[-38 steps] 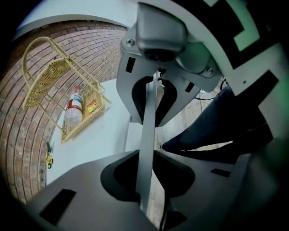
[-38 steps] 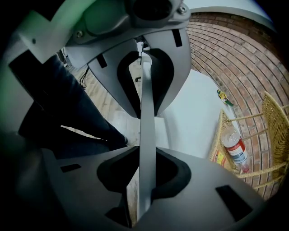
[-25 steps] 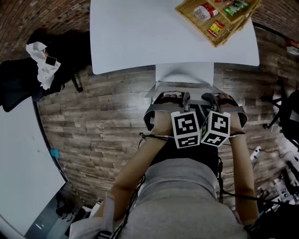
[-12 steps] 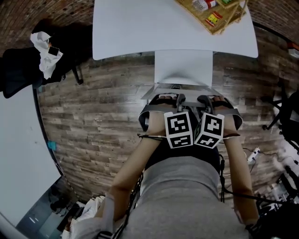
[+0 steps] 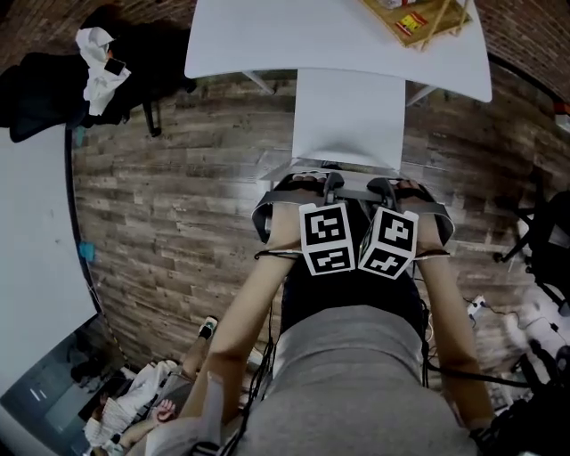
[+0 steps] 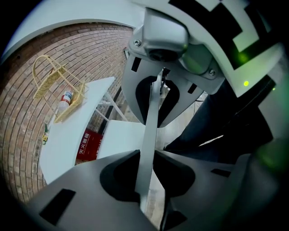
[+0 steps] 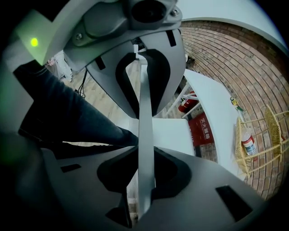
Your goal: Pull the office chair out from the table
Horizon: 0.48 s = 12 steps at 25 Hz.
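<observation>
The office chair has a white seat (image 5: 349, 116) and a thin pale backrest edge (image 5: 294, 169); most of the seat shows in front of the white table (image 5: 267, 44). In the head view my left gripper (image 5: 331, 183) and right gripper (image 5: 378, 187) stand side by side on that edge, pointing steeply down. In the left gripper view the backrest edge (image 6: 151, 122) runs between the jaws of the left gripper (image 6: 146, 167), which are opening slightly while the pads still touch it. The right gripper (image 7: 145, 171) is shut on the same edge (image 7: 145, 113).
A wicker basket (image 5: 419, 18) with small packets sits on the table's far right. A black chair with white cloth (image 5: 53, 80) stands at the far left, beside another white table (image 5: 31, 232). Cables and a dark chair base (image 5: 534, 232) lie at the right. Wood floor surrounds the chair.
Both grippers and the chair have come back from the table together. More of the white seat shows now, and the table and basket have slid toward the top of the view.
</observation>
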{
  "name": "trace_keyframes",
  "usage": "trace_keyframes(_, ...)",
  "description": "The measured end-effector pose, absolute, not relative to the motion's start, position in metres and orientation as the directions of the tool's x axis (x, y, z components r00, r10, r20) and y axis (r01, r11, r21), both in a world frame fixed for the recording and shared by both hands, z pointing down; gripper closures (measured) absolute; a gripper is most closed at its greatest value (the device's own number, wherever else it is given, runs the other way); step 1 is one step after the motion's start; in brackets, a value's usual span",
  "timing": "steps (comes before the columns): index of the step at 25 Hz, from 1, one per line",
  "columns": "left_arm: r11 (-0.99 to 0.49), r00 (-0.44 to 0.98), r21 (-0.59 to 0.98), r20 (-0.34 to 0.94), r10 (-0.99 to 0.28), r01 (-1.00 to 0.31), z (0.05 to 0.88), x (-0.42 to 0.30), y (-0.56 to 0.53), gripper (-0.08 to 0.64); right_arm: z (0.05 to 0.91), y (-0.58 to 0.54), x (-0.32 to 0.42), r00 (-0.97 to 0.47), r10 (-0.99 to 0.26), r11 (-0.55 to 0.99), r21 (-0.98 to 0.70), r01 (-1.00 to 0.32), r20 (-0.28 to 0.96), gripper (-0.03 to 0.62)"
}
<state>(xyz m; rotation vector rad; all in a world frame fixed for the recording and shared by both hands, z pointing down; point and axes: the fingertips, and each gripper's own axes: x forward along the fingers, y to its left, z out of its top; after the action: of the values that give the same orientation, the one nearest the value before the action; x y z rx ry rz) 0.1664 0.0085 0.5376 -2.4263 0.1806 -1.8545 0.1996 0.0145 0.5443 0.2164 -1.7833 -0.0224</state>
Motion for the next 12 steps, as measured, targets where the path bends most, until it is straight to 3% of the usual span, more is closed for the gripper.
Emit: trace_keyframes(12, -0.991, 0.244, -0.107, 0.962, -0.124, -0.082, 0.537, 0.161, 0.077, 0.465, 0.54, 0.082, 0.192, -0.213, -0.127, 0.989, 0.107, -0.103, 0.969, 0.508)
